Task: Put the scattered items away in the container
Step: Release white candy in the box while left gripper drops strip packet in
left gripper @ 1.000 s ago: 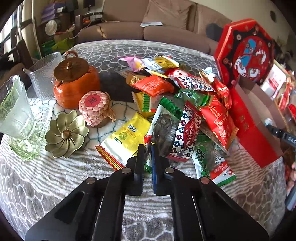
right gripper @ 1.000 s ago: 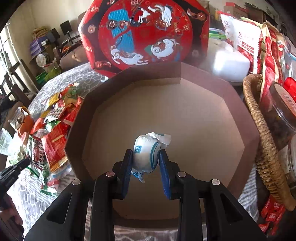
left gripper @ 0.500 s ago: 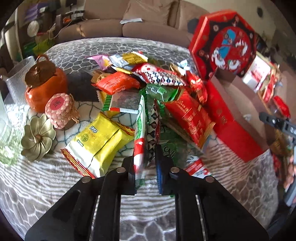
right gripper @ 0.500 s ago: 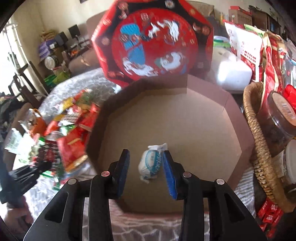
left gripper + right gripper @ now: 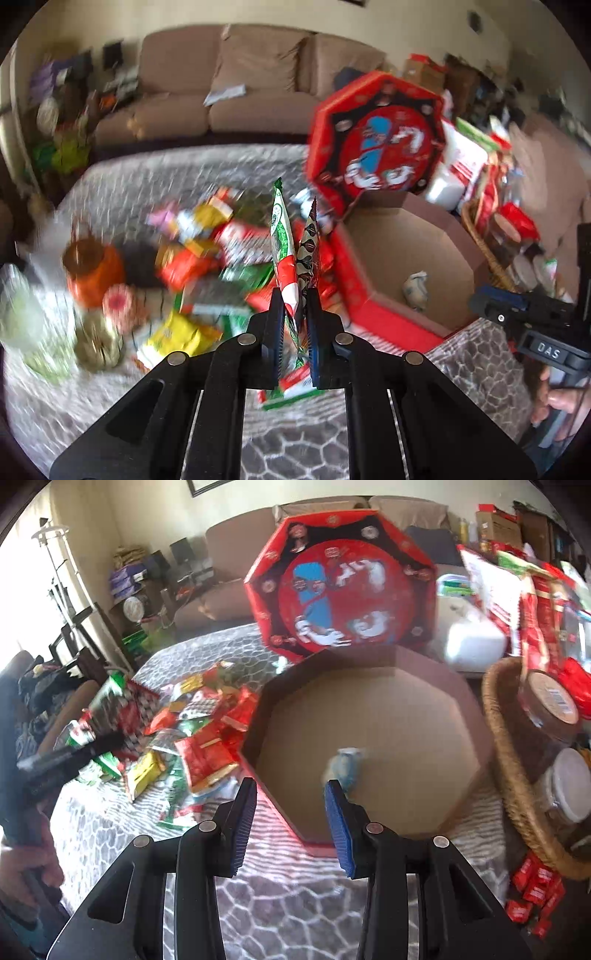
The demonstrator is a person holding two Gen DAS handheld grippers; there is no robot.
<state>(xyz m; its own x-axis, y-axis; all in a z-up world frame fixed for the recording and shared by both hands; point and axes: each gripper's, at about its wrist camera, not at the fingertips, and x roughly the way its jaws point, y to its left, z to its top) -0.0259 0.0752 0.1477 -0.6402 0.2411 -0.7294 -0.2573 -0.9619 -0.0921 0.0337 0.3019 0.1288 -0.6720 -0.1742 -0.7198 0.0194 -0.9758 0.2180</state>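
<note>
Lifted off the pile, left gripper (image 5: 293,314) pinches two glossy packets (image 5: 291,258); right gripper (image 5: 290,812) spread beside the octagonal box (image 5: 369,738).

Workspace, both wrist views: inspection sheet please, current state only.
Surface: patterned grey cloth.
Job's things: octagonal box open, one white packet inside; snack pile beside it.
Clutter: orange pot, wicker basket of jars, box lid propped upright.
Grippers: left gripper shut on two snack packets; right gripper open, holding nothing.
Cables: nothing seen.
Surroundings: brown sofa, cluttered shelves.
</note>
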